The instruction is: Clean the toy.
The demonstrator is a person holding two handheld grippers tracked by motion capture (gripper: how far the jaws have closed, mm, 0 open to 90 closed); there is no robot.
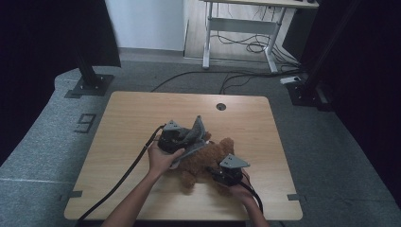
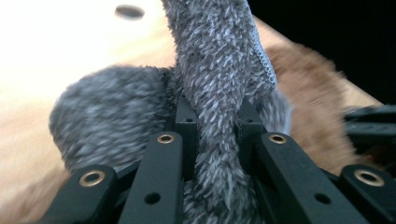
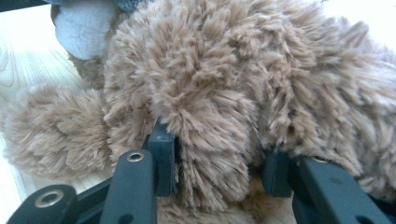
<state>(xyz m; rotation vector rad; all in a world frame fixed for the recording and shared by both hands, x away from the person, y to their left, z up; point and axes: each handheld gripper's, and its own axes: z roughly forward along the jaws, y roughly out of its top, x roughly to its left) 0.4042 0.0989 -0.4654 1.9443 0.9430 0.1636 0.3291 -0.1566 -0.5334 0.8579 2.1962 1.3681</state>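
Observation:
A brown teddy bear (image 1: 208,158) lies on the wooden table (image 1: 132,123). A grey fuzzy cloth (image 1: 195,135) drapes over its upper part, one corner lifted. My left gripper (image 1: 182,138) is shut on that cloth (image 2: 217,102), which bunches up between its jaws and rises past them. My right gripper (image 1: 218,174) is at the bear's lower right and is shut on a limb of the bear (image 3: 210,140), fur bulging around both pads. The bear's white muzzle (image 3: 84,28) shows at the top left of the right gripper view.
A round cable hole (image 1: 221,106) sits near the table's far edge. Black cables trail from both grippers toward the near edge. Beyond the table stand a dark stand base (image 1: 90,85) and a white desk frame (image 1: 241,28).

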